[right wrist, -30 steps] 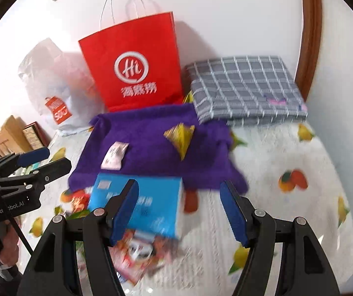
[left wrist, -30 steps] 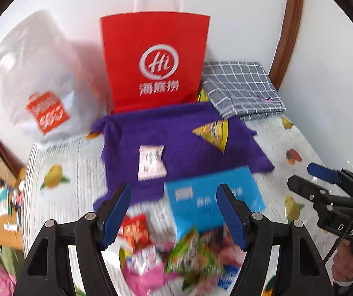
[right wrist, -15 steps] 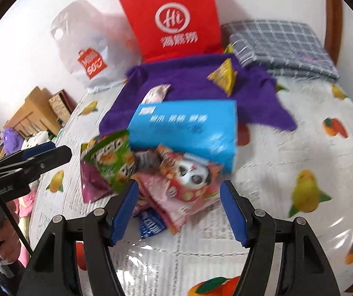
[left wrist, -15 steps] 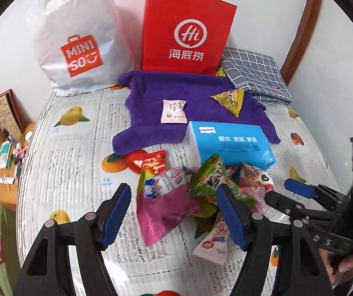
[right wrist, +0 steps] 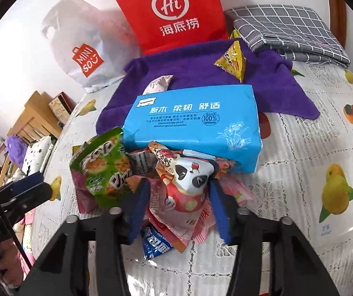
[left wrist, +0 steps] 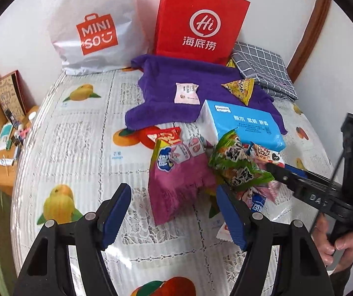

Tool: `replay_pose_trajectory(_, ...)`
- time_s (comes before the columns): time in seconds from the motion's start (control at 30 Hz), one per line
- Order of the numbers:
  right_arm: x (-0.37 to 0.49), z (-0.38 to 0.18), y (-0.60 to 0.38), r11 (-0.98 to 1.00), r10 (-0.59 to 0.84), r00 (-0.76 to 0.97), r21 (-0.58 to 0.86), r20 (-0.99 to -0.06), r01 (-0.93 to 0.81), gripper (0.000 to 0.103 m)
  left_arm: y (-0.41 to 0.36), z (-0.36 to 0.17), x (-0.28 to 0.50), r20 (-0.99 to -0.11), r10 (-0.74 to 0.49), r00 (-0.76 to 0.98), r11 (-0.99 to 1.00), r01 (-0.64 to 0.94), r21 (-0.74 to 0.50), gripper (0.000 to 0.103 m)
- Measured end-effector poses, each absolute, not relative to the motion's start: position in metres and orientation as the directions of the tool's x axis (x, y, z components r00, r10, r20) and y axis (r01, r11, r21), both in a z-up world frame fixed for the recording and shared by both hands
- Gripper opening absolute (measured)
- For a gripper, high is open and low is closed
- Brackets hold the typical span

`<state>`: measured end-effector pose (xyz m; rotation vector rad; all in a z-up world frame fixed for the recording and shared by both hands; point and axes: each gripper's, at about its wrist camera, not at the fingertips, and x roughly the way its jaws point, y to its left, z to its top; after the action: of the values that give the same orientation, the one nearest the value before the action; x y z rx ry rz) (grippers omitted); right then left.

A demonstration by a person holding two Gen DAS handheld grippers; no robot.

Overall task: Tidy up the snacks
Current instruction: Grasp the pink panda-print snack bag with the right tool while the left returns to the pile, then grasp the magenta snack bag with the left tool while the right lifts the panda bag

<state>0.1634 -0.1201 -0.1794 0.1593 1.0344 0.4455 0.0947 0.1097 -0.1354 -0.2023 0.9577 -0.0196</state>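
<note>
A: Left wrist view first. Snack pile [left wrist: 201, 170]?
B: Loose heap on the fruit-print cloth [left wrist: 77, 148]: magenta bag [left wrist: 176, 187], green bag [left wrist: 238, 167], small packets. Tissue pack [left wrist: 245, 125] just behind it. Pink packet [left wrist: 186, 94] and yellow triangle [left wrist: 240, 89] lie apart on the purple towel [left wrist: 161, 103].
A: Left gripper [left wrist: 174, 212]?
B: Jaws spread, nothing between the pads; magenta bag's corner lies just ahead of the gap. Right gripper [left wrist: 277, 170] comes in from the right, tips in the pile.
A: Right wrist view?
B: Panda packet [right wrist: 188, 185], pink and red, on top of the heap, green bag [right wrist: 102, 167] left of it, tissue pack [right wrist: 193, 123] touching behind.
A: Right gripper [right wrist: 178, 209]?
B: Jaws have just been closing; panda packet sits between them. Can't tell if the pads press it.
</note>
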Motion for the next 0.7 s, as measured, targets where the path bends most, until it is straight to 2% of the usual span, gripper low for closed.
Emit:
replay_pose_trajectory(0.13,0.154,-0.17,-0.135,0.895,0.441,0.45,0.344,-0.776,-0.284,0.036,0.105,-0.142,0.093,-0.814,-0.119,0.569,0.979,-0.067,-0.19,0.07)
replay_pose_trajectory(0.33,0.133,-0.156,-0.166,0.913,0.402,0.499,0.293,-0.768,-0.284,0.036,0.1,-0.147,0.094,-0.812,-0.128,0.57,0.978,-0.063,-0.198,0.07)
replay_pose_trajectory(0.53,0.129,-0.173,-0.187,0.946,0.296,0.499,0.176,-0.815,-0.274,0.037,0.1,-0.156,0.106,-0.815,-0.15,0.56,0.969,-0.08,-0.234,0.07)
replay_pose_trajectory(0.7,0.13,-0.188,-0.196,0.945,0.305,0.496,0.193,-0.813,-0.265,0.041,0.095,-0.165,0.124,-0.828,-0.151,0.54,0.969,-0.086,-0.232,0.07)
